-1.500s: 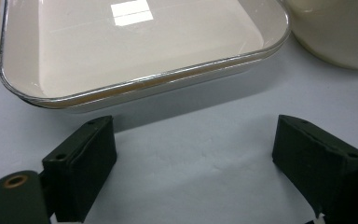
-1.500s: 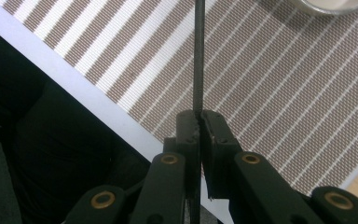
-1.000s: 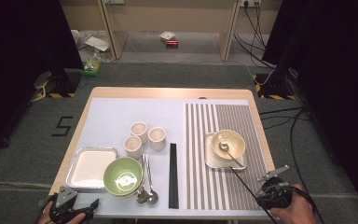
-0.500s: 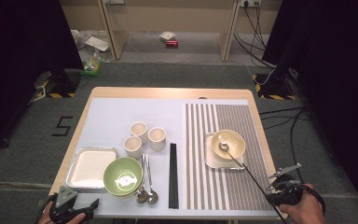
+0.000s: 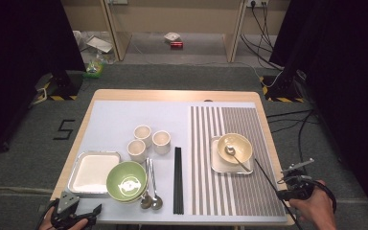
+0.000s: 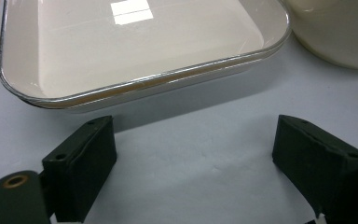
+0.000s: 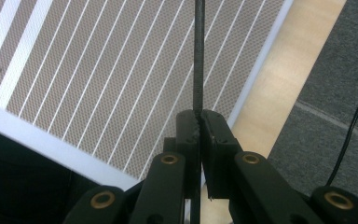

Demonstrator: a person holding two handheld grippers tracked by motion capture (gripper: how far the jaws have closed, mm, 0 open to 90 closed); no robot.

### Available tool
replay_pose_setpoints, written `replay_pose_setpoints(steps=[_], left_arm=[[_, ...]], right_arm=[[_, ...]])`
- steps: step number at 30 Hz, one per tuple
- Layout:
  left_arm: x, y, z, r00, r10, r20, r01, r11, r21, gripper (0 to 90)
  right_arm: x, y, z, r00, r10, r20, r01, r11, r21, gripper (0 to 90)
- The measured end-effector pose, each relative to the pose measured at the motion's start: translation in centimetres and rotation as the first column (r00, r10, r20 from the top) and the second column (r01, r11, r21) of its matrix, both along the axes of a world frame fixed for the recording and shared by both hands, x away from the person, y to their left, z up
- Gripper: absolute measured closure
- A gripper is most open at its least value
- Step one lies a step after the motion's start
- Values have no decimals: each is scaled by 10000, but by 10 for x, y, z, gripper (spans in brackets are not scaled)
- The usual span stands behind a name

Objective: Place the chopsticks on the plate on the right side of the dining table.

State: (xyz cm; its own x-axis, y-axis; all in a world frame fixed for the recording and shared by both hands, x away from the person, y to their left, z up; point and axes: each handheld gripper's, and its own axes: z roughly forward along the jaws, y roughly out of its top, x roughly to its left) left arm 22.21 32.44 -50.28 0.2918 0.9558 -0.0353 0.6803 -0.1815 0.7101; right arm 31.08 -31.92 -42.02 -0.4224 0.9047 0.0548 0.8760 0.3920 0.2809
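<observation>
My right gripper (image 5: 284, 193) is off the table's right front corner, shut on a thin black chopstick (image 5: 267, 178) that slants up-left toward the beige bowl (image 5: 235, 146). In the right gripper view the jaws (image 7: 199, 117) pinch that chopstick (image 7: 198, 56) over the striped mat (image 7: 98, 70). At the front left edge my left gripper (image 5: 87, 215) stands open. Its jaws (image 6: 193, 140) hold nothing and face the white tray (image 6: 121, 46), a short way in front of it.
A green bowl (image 5: 127, 180) sits beside the white tray (image 5: 94, 171), with two spoons (image 5: 151, 184) and black chopsticks (image 5: 177, 179) to its right. Three cups (image 5: 148, 140) stand behind. The beige bowl holds a spoon (image 5: 235, 155) on a square plate (image 5: 219, 165). The bowl's pale wall (image 6: 335, 32) is near my left jaws.
My right hand has moved to the right, away from the table's edge, carrying the chopstick with it. The left gripper has stayed put.
</observation>
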Motion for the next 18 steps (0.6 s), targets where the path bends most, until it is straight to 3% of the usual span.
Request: replay_pose_setpoints(steps=[10,17,18], left_arm=[[0,0,0,10000,-7,8,7,10000,-4,122],[0,0,0,10000,-39,-20,39,10000,44,122],[0,0,0,10000,-35,-21,35,10000,43,122]], right_arm=[[26,6,-1,9984,-569,-76,570,9982,162,864],[40,10,1,9988,-480,130,478,9987,161,864],[42,13,1,9978,-667,67,666,9976,192,864]])
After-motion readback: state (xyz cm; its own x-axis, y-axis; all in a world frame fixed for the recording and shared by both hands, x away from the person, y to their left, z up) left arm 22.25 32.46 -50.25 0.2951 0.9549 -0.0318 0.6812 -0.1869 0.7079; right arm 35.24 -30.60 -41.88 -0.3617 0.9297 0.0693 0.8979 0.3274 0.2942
